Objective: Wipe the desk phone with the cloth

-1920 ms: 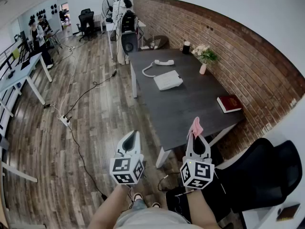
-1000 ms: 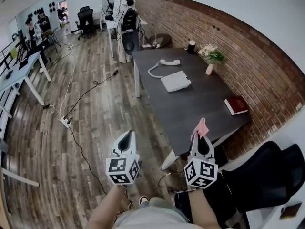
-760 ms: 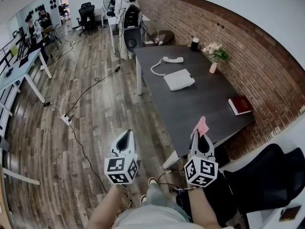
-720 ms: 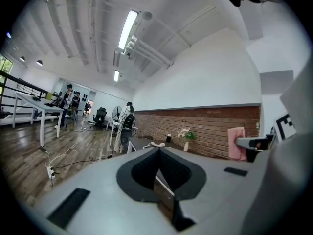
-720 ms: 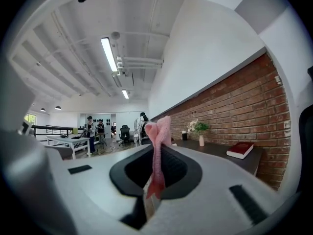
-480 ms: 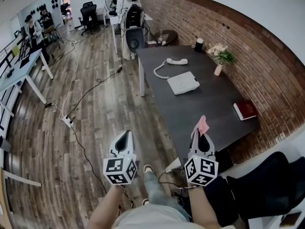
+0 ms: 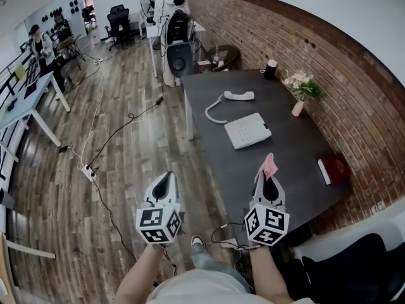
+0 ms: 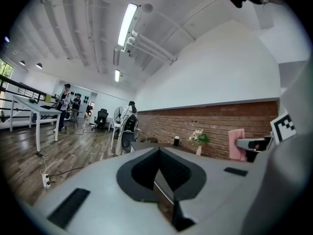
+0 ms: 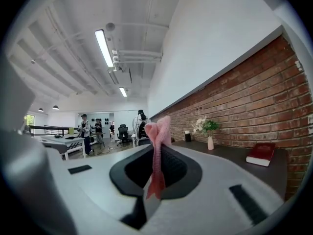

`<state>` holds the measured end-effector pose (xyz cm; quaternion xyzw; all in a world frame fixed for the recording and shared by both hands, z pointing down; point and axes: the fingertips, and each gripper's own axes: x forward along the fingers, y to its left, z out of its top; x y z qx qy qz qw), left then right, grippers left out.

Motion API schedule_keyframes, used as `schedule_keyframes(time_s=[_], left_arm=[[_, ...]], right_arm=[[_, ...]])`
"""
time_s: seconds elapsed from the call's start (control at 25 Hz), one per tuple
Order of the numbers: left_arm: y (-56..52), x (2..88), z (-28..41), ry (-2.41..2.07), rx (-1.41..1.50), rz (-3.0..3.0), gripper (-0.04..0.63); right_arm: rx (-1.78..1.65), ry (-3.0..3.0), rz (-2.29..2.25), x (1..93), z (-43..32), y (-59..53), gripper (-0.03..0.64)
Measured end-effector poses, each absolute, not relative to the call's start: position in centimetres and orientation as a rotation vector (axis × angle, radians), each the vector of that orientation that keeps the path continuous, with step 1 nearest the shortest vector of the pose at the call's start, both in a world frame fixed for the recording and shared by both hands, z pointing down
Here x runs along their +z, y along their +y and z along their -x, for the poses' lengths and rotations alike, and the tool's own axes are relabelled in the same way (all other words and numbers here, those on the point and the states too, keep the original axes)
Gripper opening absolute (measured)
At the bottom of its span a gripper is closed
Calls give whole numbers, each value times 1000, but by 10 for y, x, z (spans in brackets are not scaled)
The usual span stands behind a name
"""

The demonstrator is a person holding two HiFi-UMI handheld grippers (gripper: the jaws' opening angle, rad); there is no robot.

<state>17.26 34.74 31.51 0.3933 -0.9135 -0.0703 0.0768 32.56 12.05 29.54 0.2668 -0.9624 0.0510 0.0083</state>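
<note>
Desk phone [image 7: 247,130] sits in the middle of the desk [image 7: 291,147], white base flat, with its handset [image 7: 238,95] lying off the cradle beyond it. The right claw [image 7: 267,177] is clamped on the pink cloth [image 7: 269,164], well short of the phone. The left claw [image 7: 166,181] is closed on nothing. For a good wipe, I'd say close in, lay the cloth flat on the base, and steady the base with the left. Only the head view shows the phone. The right gripper view shows the cloth nipped between the jaws.

Open-plan office, dark desk [image 7: 288,147], desk phone [image 7: 247,130], swivel chairs [image 7: 118,23], brick wall [image 7: 272,33]
</note>
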Motion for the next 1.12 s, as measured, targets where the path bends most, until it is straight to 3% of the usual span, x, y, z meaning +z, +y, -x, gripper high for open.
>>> schedule_keyframes(time_s=[0.48, 1.12], left_arm=[[265, 303, -84, -2733, -110, -1217, 3], [142, 324, -16, -2547, -81, -1499, 3]], right_arm=[[274, -2972, -908, 307, -257, 33, 18], [281, -2823, -1119, 335, -235, -20, 20]])
